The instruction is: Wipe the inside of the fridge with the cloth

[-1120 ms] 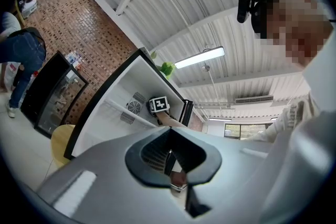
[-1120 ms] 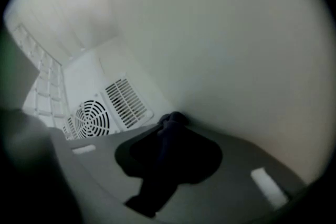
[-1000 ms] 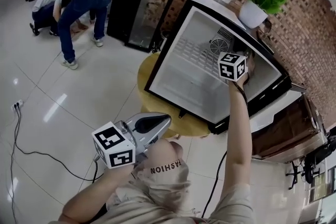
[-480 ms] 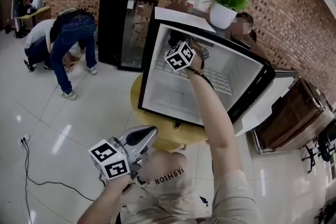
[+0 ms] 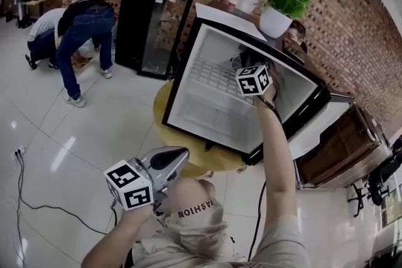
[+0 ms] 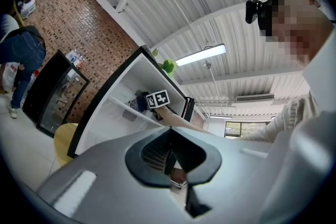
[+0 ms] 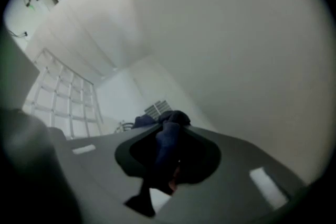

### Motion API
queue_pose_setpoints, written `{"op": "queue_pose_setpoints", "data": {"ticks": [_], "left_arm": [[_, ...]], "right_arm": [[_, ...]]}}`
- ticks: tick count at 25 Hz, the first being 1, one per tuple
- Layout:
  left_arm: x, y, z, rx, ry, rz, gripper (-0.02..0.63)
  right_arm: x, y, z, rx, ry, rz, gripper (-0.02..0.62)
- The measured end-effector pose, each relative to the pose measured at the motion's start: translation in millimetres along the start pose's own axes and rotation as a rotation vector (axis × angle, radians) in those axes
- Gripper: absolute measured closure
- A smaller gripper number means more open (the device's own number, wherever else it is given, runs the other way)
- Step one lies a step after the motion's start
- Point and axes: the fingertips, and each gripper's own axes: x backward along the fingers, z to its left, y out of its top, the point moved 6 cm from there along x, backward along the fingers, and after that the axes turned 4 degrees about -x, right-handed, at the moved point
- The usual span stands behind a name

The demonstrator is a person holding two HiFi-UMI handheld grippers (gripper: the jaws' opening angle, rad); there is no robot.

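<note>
Right gripper: pinched tight on crumpled dark-blue cloth, deep inside white-lined, black-framed small fridge. Left gripper: closed, empty, well outside.

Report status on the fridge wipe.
Left tongs shut, empty. Right tongs shut on dark blue cloth, inside open white mini fridge. Nothing blocking.

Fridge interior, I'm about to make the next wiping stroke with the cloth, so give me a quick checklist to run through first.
1. The fridge has its door open: ok.
2. The cloth is clamped in the right tongs: ok.
3. The right tongs reach inside the fridge: ok.
4. The cloth presses on the inner wall: cannot tell.
5. The left tongs are shut, empty and outside the fridge: ok.
</note>
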Motion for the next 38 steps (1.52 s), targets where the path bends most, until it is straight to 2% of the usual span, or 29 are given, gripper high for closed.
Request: {"op": "queue_pose_setpoints", "data": {"ticks": [3, 5, 7, 9, 12, 14, 16, 18, 21, 24, 28, 31, 33, 35, 38], "left_arm": [[-0.7, -0.7, 0.0, 0.0, -0.008, 0.002, 0.605], [0.6, -0.3, 1.2, 0.004, -0.006, 0.002, 0.605], [1.2, 0.0, 2.3, 0.009, -0.002, 0.002, 0.605], [0.7, -0.9, 3.1, 0.006, -0.004, 0.008, 0.605], [1.9, -2.9, 7.2, 0.004, 0.006, 0.012, 0.605], [4.0, -7.4, 10.3, 0.013, 0.019, 0.02, 0.605], [5.8, -11.8, 11.1, 0.015, 0.019, 0.029, 0.605], [6.9, -9.2, 9.6, 0.018, 0.022, 0.023, 0.605], [6.5, -6.2, 7.7, 0.02, 0.021, 0.016, 0.605], [4.8, -13.6, 8.7, 0.032, 0.016, 0.03, 0.605], [2.9, -22.0, 15.4, 0.044, 0.017, 0.051, 0.605], [-2.1, -20.4, 13.4, 0.044, 0.015, 0.048, 0.605], [-4.8, -19.6, 10.5, 0.039, 0.007, 0.052, 0.605], [-6.2, -19.9, 7.6, 0.036, 0.0, 0.058, 0.605], [-5.7, -18.6, 5.5, 0.028, -0.004, 0.065, 0.605]], "right_arm": [[1.2, -30.3, -23.1, 0.011, -0.079, 0.107, 0.531], [2.3, -40.1, -27.2, 0.071, -0.12, 0.172, 0.532], [7.5, -32.2, -22.2, 0.144, -0.125, 0.161, 0.531], [20.7, -6.8, -7.1, 0.175, -0.063, 0.023, 0.531], [28.6, 45.5, 39.0, 0.179, 0.125, -0.214, 0.529], [18.4, 75.3, 76.4, 0.193, 0.246, -0.252, 0.529], [1.0, 94.8, 107.7, 0.225, 0.318, -0.206, 0.528], [-16.8, 103.5, 123.0, 0.249, 0.342, -0.145, 0.528], [-28.0, 81.7, 117.8, 0.297, 0.345, -0.05, 0.531], [-16.2, 31.4, 87.3, 0.342, 0.3, 0.03, 0.531], [8.5, -8.1, 47.0, 0.326, 0.242, 0.078, 0.532], [7.7, -46.1, 24.3, 0.378, 0.149, 0.223, 0.532], [1.4, -73.8, 15.0, 0.454, 0.092, 0.38, 0.532], [-4.9, -90.1, 7.7, 0.476, 0.073, 0.482, 0.532], [1.2, -79.0, 4.1, 0.43, 0.069, 0.451, 0.531]]}}
